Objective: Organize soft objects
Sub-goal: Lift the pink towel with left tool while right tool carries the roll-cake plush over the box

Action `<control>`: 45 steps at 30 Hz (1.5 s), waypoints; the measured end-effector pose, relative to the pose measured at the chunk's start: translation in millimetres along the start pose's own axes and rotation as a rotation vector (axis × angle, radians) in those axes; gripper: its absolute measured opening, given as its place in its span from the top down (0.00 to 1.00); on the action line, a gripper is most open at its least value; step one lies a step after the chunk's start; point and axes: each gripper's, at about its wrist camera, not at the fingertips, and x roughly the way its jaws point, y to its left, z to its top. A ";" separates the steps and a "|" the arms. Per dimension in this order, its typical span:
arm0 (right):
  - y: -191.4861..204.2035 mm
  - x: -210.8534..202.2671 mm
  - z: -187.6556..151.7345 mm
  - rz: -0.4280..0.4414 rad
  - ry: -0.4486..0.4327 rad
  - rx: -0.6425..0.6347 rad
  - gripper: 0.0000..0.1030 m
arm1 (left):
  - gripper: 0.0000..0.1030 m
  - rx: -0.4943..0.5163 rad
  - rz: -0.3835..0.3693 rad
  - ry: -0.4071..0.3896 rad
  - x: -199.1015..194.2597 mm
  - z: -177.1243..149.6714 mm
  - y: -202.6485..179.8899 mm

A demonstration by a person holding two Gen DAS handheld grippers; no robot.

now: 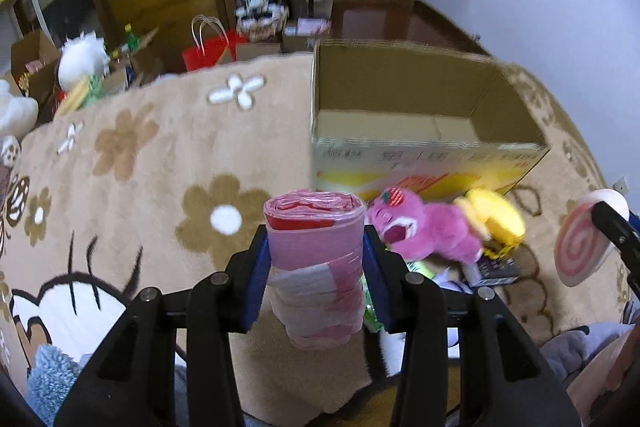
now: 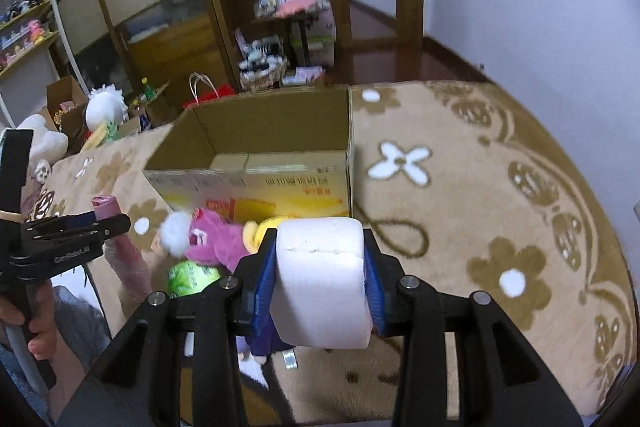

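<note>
My left gripper [image 1: 315, 259] is shut on a pink roll of plastic bags [image 1: 316, 267] and holds it upright above the rug. My right gripper [image 2: 320, 263] is shut on a white swirl-roll cushion [image 2: 322, 287]; its pink spiral face shows in the left wrist view [image 1: 580, 247]. An open, empty cardboard box [image 1: 400, 99] stands on the rug ahead, also in the right wrist view [image 2: 260, 131]. A pink plush bear [image 1: 424, 231] and a yellow plush [image 1: 496, 219] lie against the box front. The left gripper with its roll [image 2: 106, 211] shows at the right view's left.
A beige flower-patterned rug [image 2: 480, 187] covers the floor. A green packet [image 2: 188, 277] lies by the plush bear [image 2: 216, 239]. A white plush [image 1: 82, 61], cardboard boxes, a red bag [image 1: 208, 53] and wooden shelves stand beyond the rug. A blue fluffy item [image 1: 48, 379] lies bottom left.
</note>
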 end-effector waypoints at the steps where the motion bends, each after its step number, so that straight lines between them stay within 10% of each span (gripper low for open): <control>1: 1.4 -3.5 0.5 -0.004 -0.016 -0.003 0.61 | 0.59 0.000 0.002 -0.019 -5.0 1.6 0.8; 17: 14.3 -56.9 32.1 0.004 -0.266 -0.001 0.63 | 0.59 0.031 0.006 -0.342 -82.4 32.6 -8.2; 45: 21.3 -30.4 95.3 -0.013 -0.431 -0.081 0.62 | 0.59 0.065 -0.012 -0.491 -63.4 121.2 -35.3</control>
